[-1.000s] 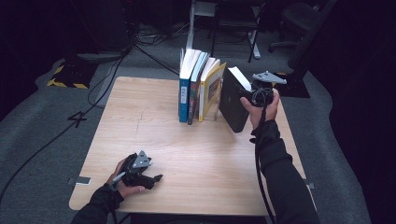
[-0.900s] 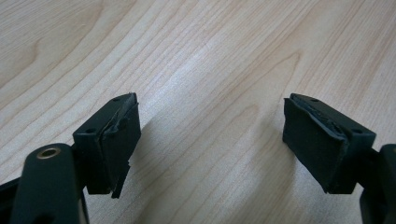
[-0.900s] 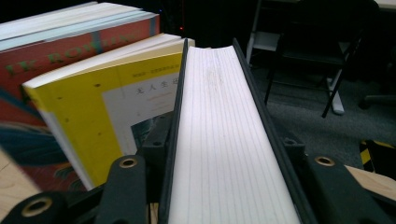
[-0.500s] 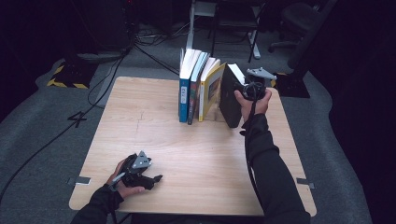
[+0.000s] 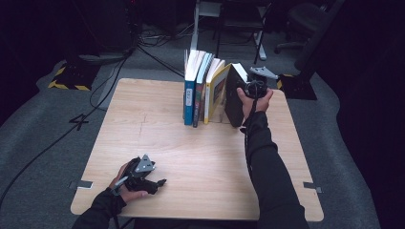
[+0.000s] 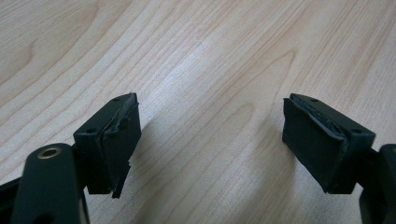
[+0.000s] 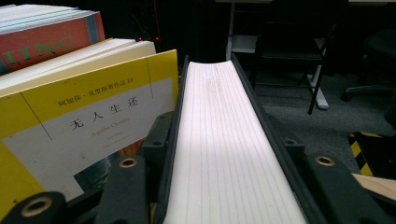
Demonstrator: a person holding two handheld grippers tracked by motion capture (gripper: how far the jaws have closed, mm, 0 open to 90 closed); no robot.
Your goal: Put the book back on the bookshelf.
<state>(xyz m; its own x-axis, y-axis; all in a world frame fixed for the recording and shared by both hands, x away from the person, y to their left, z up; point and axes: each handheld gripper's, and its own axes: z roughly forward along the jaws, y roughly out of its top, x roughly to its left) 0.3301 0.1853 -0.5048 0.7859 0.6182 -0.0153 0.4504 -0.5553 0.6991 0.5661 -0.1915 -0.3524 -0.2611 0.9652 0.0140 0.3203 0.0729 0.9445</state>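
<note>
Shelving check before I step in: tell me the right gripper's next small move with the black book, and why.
Probably ease the black book upright against the yellow book. The right gripper clamps its top edge, and it leans with a gap at the base.

Black-covered book [image 5: 234, 98], white page edges up, stands on end, tilted against the yellow book [image 5: 217, 93]. Clamped between the right claw [image 5: 247, 87] jaws, its page block running straight ahead of them.

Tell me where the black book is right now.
In the high view the black book stands at the right end of the book row, against the yellow book, gripped by the right gripper.
</note>
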